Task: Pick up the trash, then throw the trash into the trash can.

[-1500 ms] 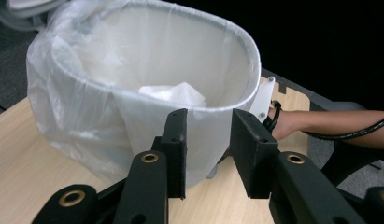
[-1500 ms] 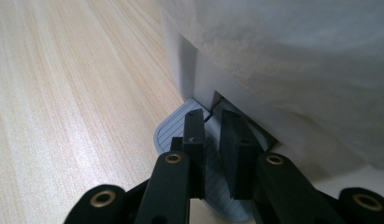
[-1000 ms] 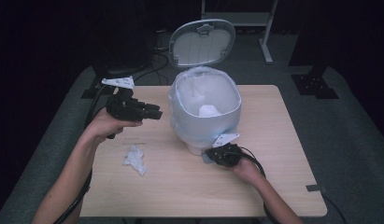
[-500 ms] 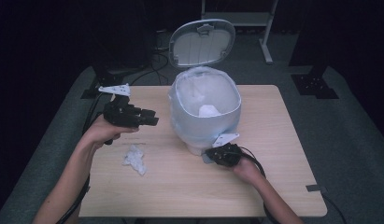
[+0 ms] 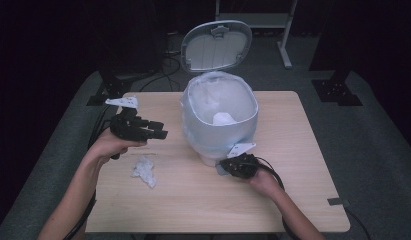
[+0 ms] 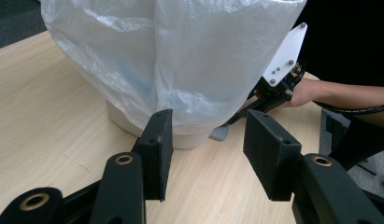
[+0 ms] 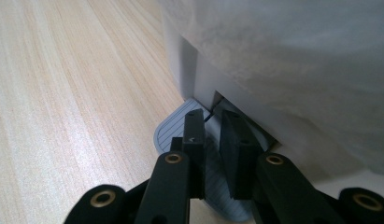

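My right gripper, jaws nearly together, presses the grey foot pedal at lower centre of the high view, apparently propping the bin's lid open at upper centre. My left gripper, empty, has just been opening its jaws at left of centre. One crumpled paper already lies in the bag-lined bin. A second crumpled wad waits on the table below my left gripper, still to be picked up and dropped in.

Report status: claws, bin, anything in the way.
Right claw shut, pressing the bin pedal. Left claw open, nothing between. Bin lid up, bag-lined. Crumpled paper on table; nothing blocking.
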Tool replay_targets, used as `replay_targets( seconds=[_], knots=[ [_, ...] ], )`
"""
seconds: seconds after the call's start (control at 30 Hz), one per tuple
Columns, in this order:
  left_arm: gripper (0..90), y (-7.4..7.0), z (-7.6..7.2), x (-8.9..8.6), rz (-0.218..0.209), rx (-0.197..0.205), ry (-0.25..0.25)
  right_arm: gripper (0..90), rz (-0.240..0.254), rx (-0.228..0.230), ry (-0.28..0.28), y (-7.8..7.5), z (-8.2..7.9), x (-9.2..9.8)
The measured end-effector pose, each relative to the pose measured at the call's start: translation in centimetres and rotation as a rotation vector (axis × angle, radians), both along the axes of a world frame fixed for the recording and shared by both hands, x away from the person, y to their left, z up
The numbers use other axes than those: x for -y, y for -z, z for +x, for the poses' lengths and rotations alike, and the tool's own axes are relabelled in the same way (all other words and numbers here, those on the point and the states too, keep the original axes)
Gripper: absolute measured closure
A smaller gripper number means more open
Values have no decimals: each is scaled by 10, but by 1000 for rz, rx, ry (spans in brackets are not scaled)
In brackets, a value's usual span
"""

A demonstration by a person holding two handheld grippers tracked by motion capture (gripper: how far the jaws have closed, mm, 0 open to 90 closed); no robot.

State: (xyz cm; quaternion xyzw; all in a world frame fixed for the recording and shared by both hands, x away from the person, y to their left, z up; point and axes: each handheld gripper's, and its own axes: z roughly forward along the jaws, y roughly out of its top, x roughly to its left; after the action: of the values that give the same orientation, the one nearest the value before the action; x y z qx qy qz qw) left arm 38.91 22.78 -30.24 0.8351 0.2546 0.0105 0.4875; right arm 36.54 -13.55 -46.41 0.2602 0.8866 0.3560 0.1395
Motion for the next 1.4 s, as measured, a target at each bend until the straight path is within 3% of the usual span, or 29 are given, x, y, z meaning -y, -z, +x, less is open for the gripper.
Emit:
replay_targets(
  seconds=[0.3, 1.0, 1.4],
  knots=[
    [508, 4, -4, -12, -5, 6, -12, 797, 6, -3, 0, 0, 0, -1],
    [487, 46, -10, -46, 3, -25, -83, 797, -1, -6, 13, -1, -1, -2],
    [454, 57, -16, -56, 24, -19, -117, 797, -5, -3, 16, -1, -2, -2]
  ],
)
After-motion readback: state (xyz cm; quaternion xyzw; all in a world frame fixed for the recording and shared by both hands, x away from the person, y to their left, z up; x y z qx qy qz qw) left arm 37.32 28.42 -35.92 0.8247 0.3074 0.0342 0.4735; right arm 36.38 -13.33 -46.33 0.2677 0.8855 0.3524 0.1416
